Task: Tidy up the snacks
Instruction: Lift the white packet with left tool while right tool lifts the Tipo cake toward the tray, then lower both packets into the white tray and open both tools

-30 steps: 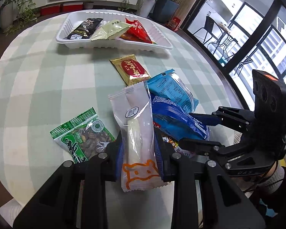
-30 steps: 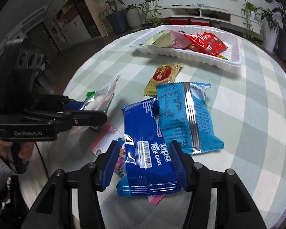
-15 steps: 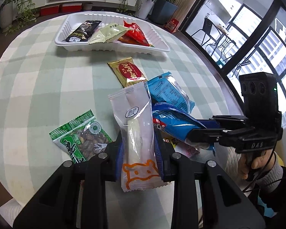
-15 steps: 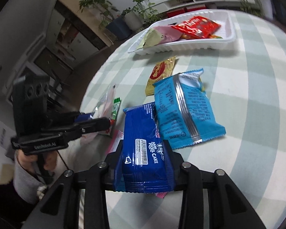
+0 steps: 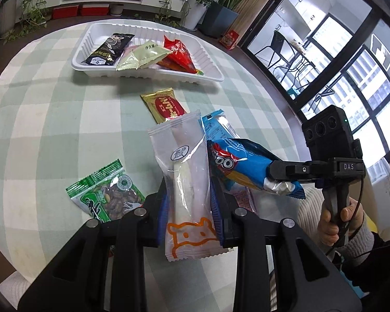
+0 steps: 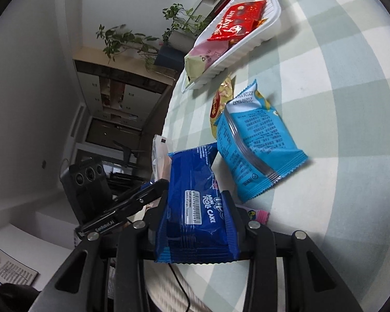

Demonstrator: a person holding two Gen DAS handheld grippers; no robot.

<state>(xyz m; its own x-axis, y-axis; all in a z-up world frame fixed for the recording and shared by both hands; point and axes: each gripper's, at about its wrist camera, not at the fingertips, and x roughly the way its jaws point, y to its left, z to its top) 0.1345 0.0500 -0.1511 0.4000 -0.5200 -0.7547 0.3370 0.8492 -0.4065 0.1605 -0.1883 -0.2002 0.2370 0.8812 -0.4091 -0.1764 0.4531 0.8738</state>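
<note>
My left gripper [image 5: 189, 195] is shut on a clear white snack packet [image 5: 187, 179] with an orange cartoon face, held above the near table. My right gripper [image 6: 197, 208] is shut on a dark blue roll cake packet [image 6: 195, 208], lifted and tilted; it also shows in the left wrist view [image 5: 247, 166]. A white tray [image 5: 208, 75] at the far side holds several snack packets. On the table lie a gold packet [image 5: 163, 106], a light blue packet [image 6: 254, 148] and a green nut packet [image 5: 106, 192].
The round table has a green-and-white checked cloth [image 5: 52, 119]. A pink packet [image 6: 257, 214] lies near the table's near edge. Potted plants and a low shelf stand beyond the table. Windows are to the right.
My right gripper has closed on the dark blue roll cake packet, lifted it off the table and tilted sideways. My left gripper still holds the white packet in about the same place.
</note>
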